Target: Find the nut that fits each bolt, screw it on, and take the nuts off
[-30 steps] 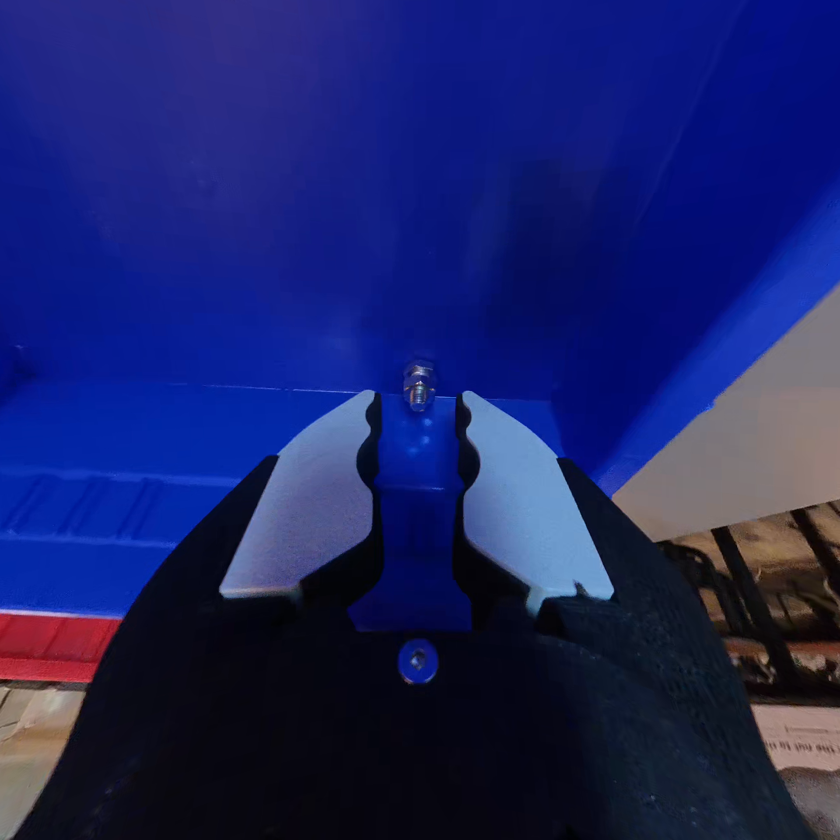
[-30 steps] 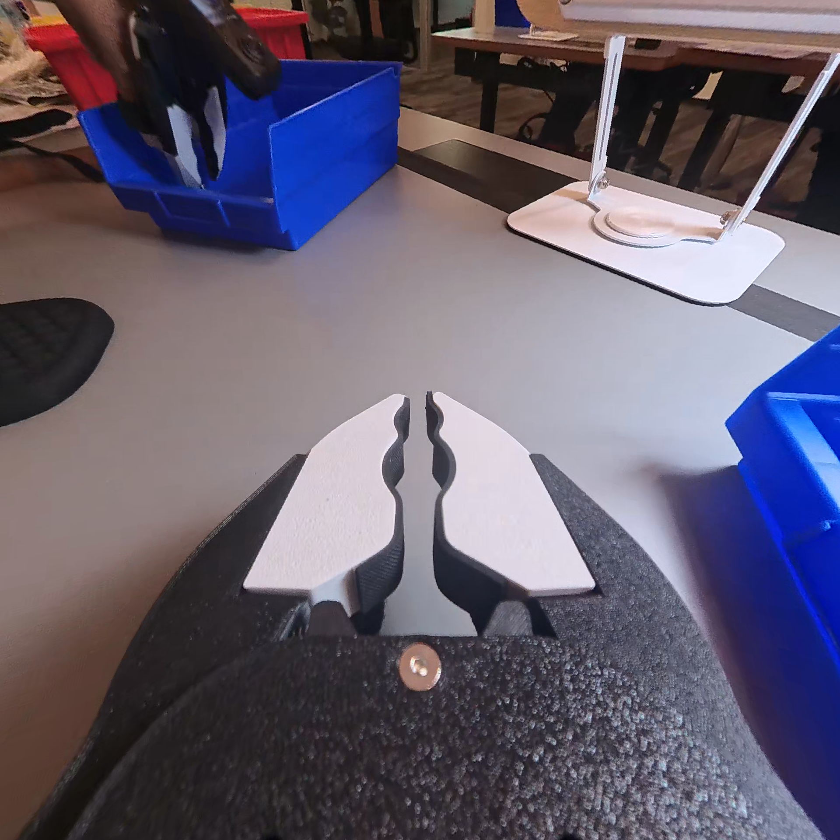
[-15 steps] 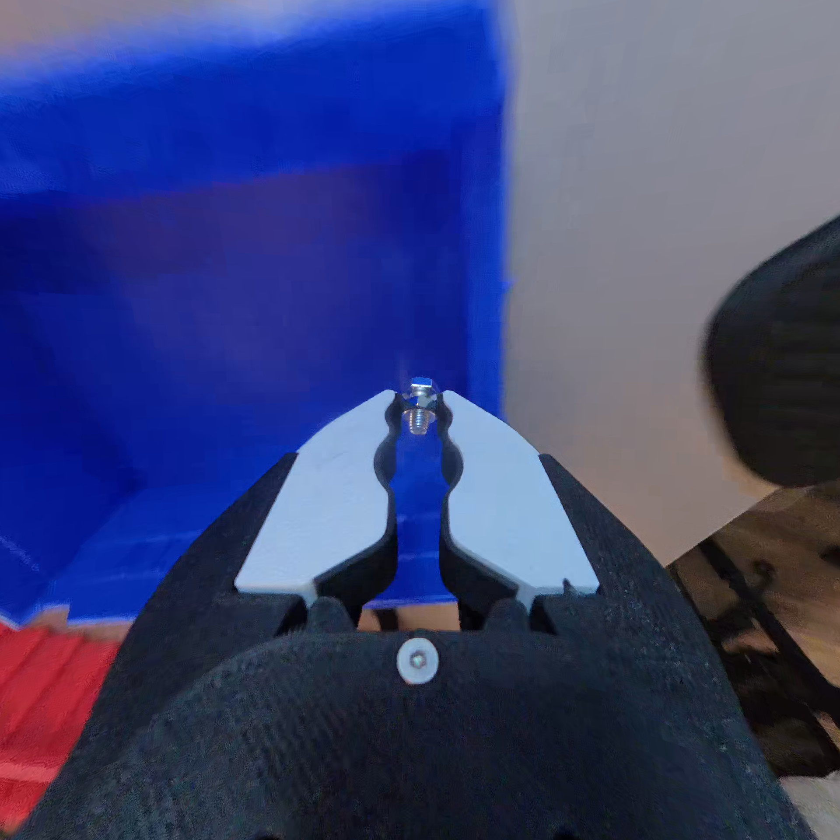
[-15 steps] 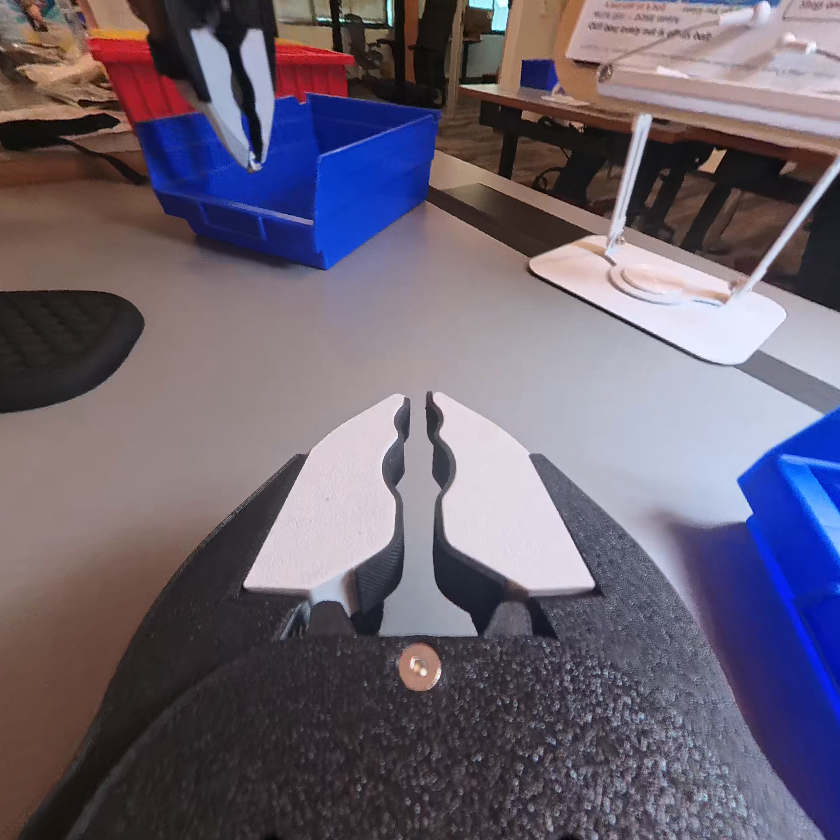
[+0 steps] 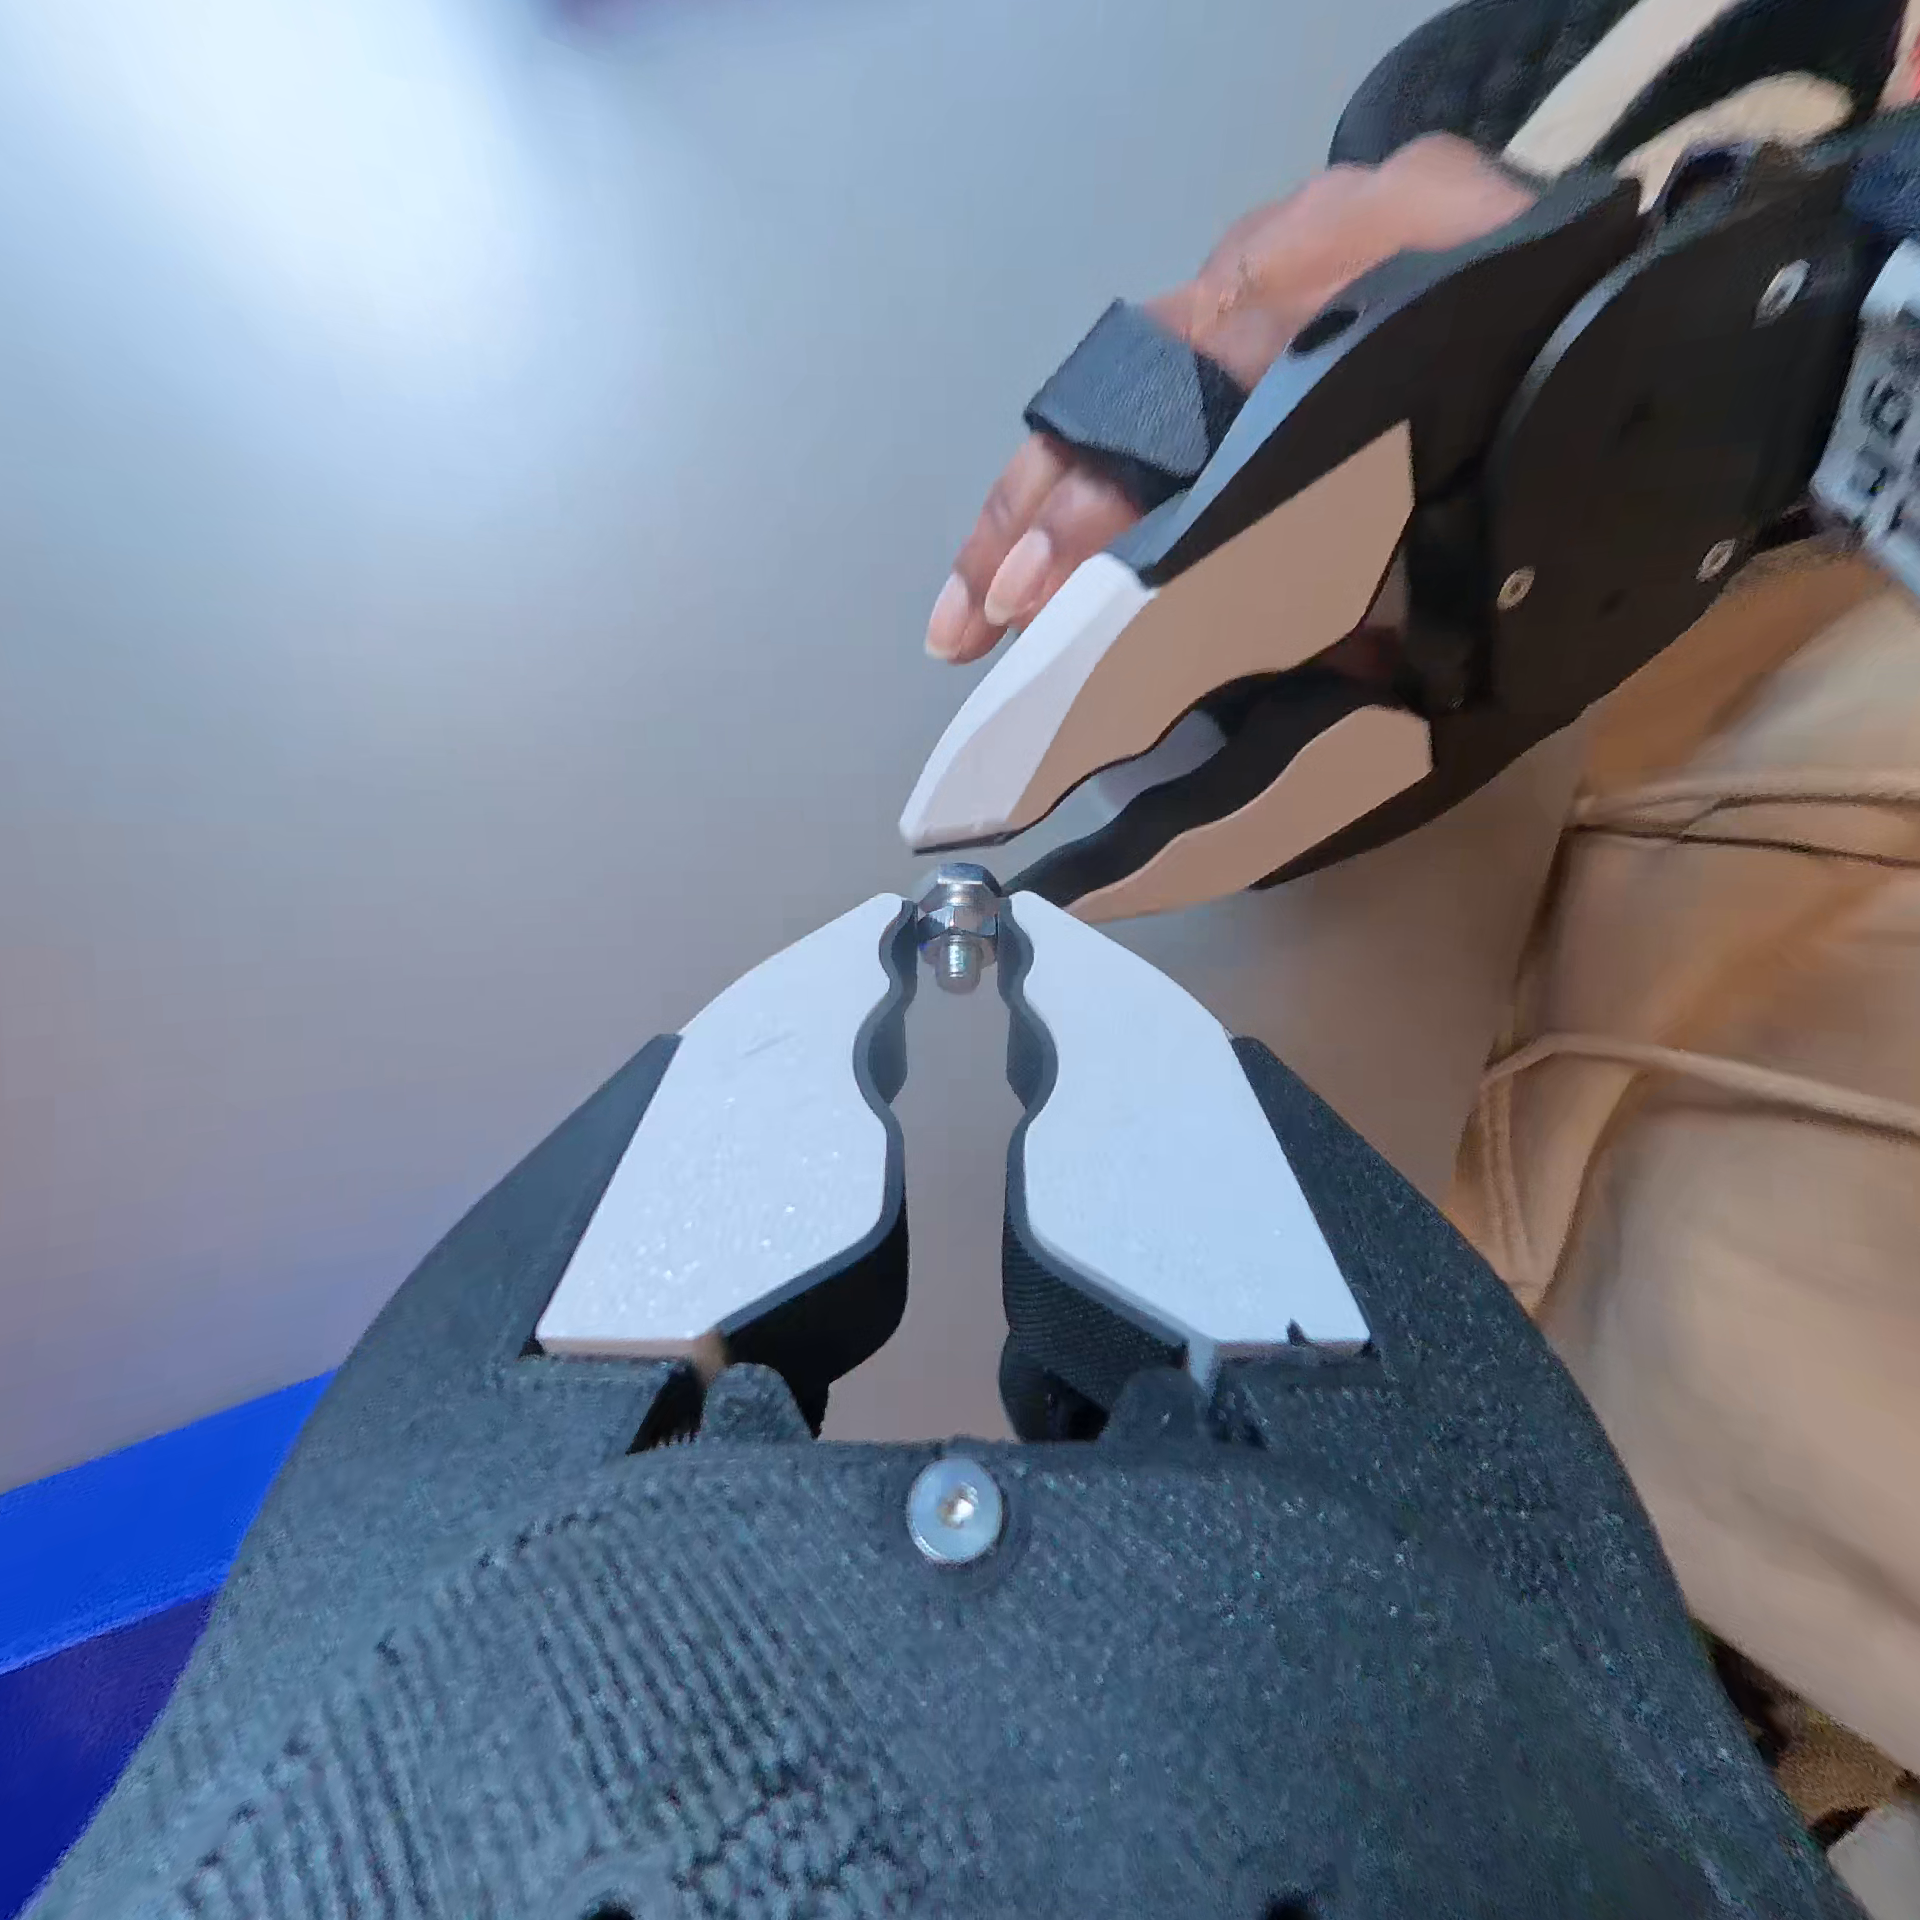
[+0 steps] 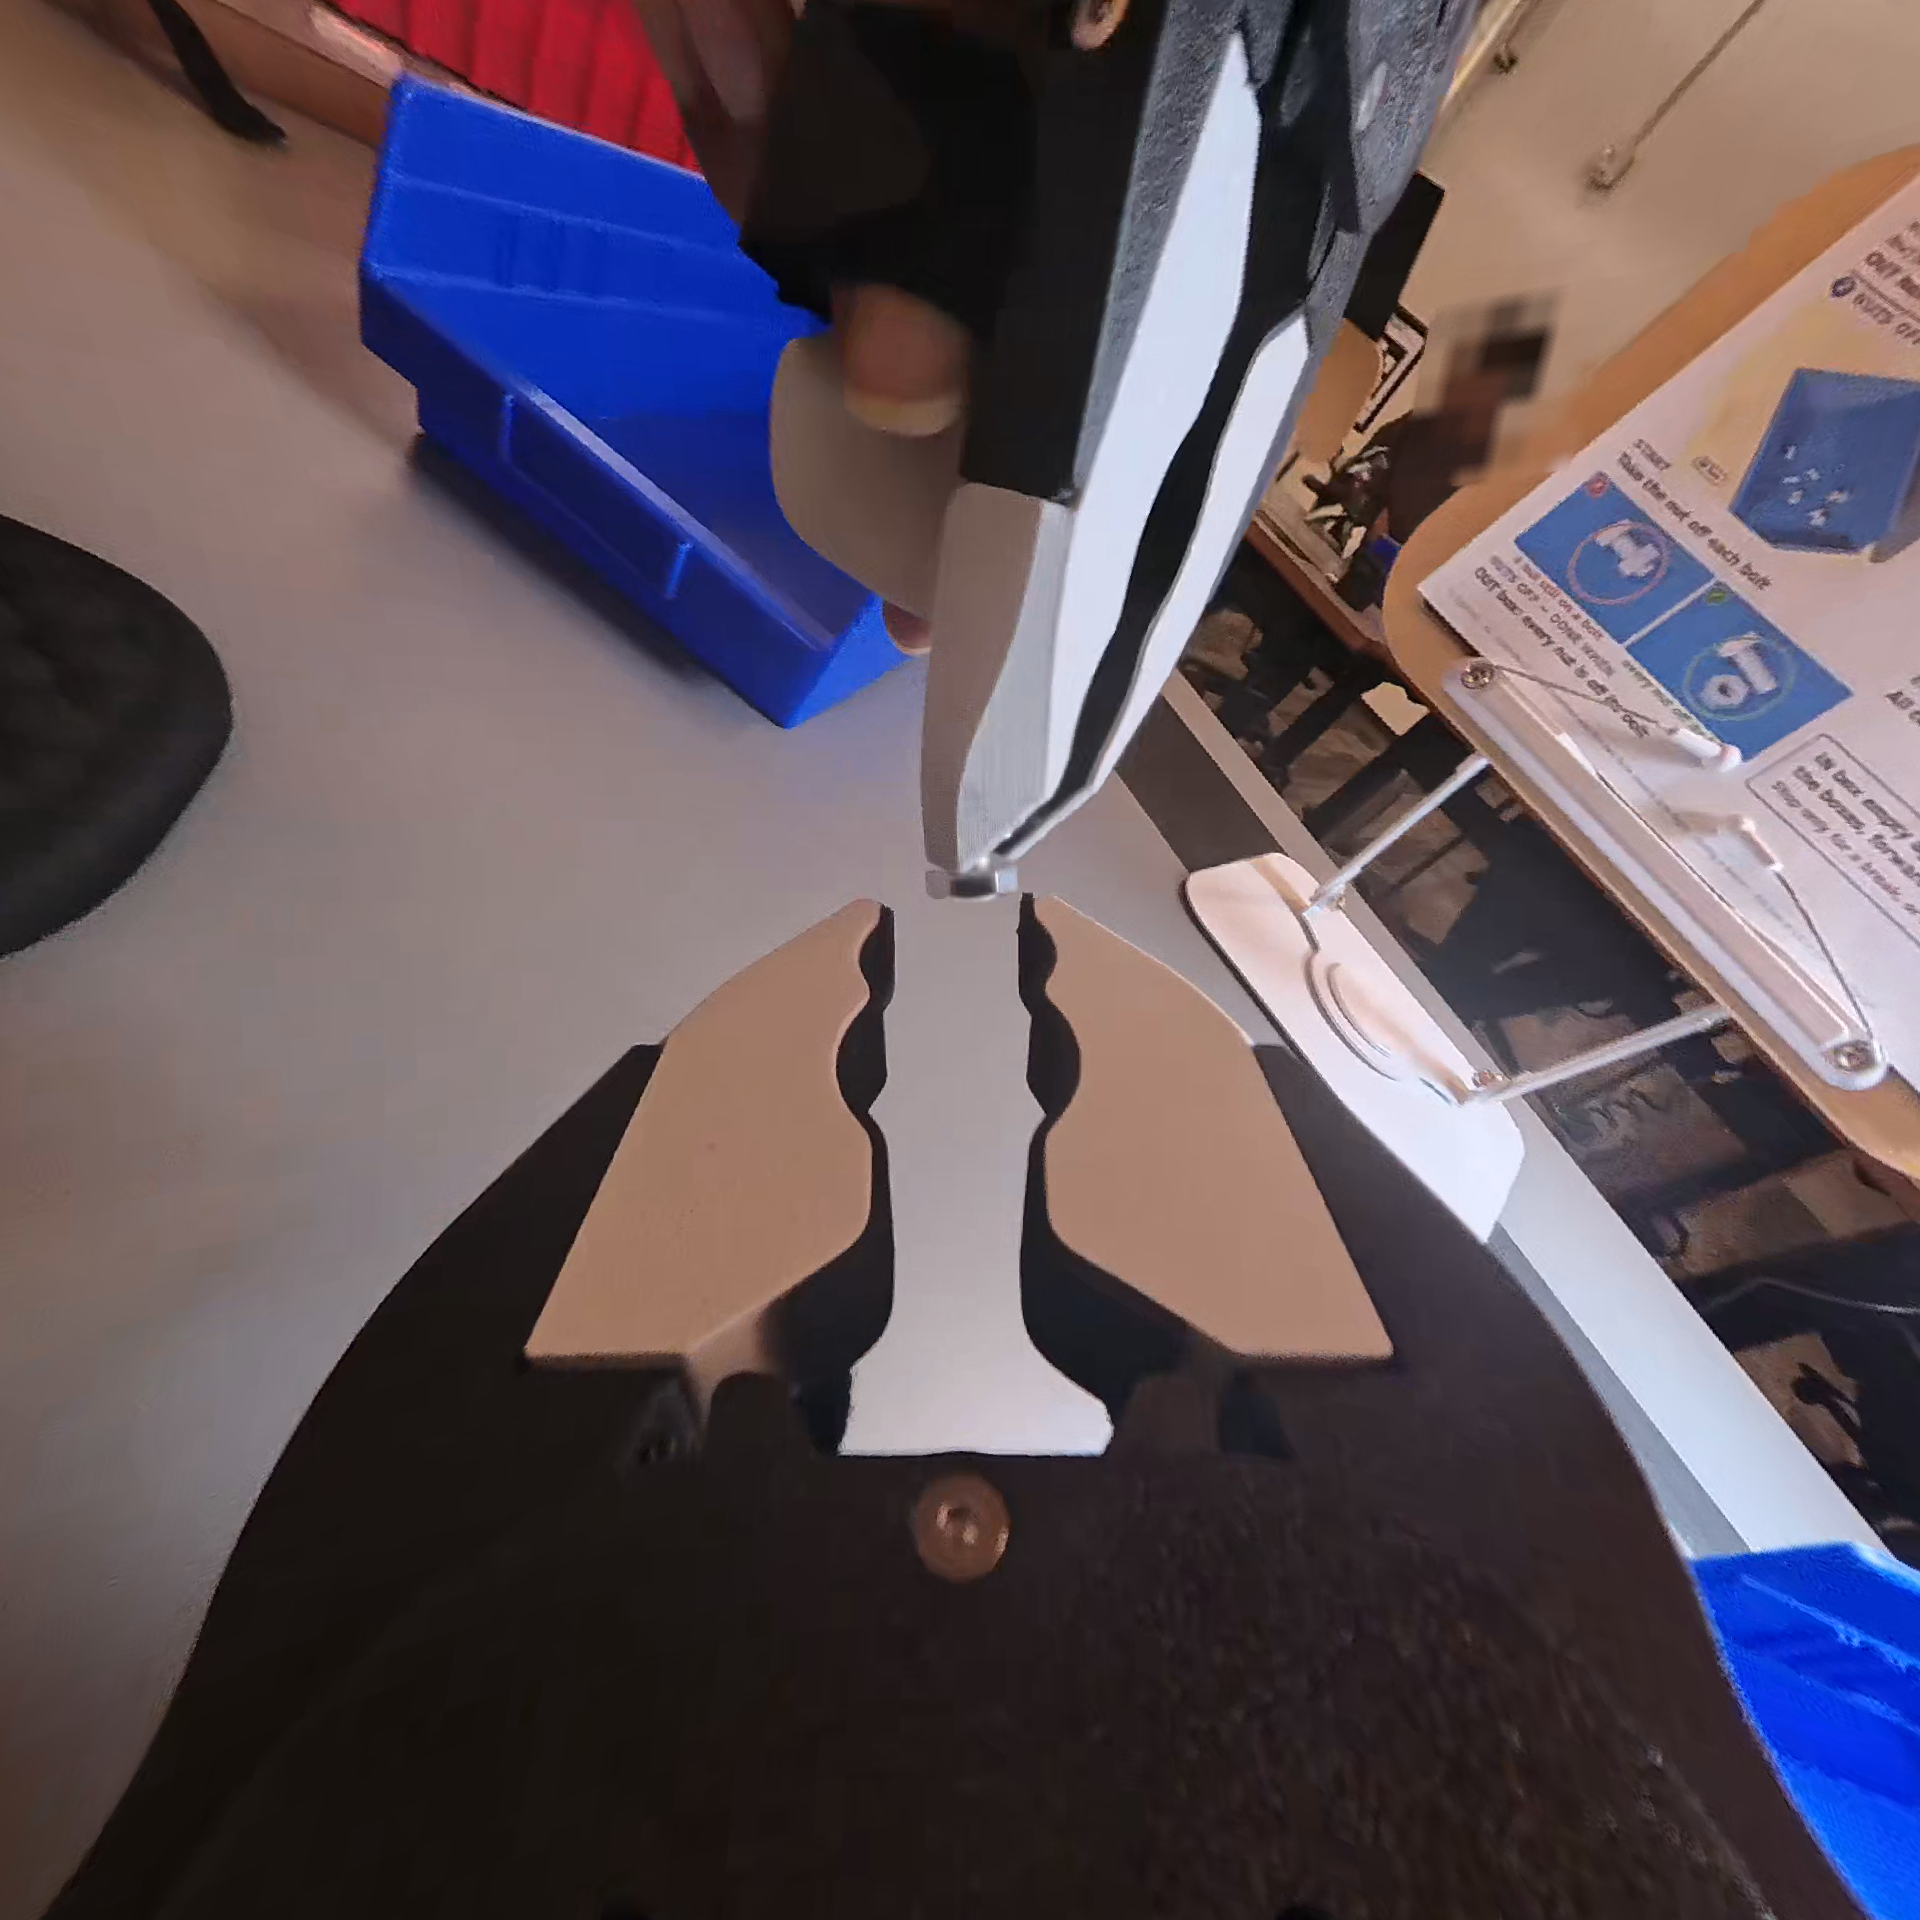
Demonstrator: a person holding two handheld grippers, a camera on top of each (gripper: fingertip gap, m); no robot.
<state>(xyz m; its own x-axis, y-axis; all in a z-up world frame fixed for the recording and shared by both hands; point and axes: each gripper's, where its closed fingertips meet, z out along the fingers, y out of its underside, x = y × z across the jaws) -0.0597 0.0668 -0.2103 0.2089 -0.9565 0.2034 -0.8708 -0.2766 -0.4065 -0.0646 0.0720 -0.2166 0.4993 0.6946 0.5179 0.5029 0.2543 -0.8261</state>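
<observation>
A small silver bolt (image 5: 958,928) with a hex nut threaded on sits clenched in the left gripper (image 5: 956,920); the right gripper (image 6: 954,906) is spread, empty; a blue bin (image 6: 582,384) at ten o'clock shows no contents.

bolt (image 5: 957,928): middle hidden between the tips of the left tongs (image 5: 957,940); where head ends and nut begins too small to tell
bolt, right wrist view (image 6: 971,883): tiny blurred stub
far bin (image 6: 582,384): blurred, right part hidden behind the left tongs
near bin (image 6: 1829,1704): cut off at the right edge
mat (image 6: 83,727): cut off at the left edge
sheet on stand (image 6: 1704,582): cut off at the right edge
</observation>
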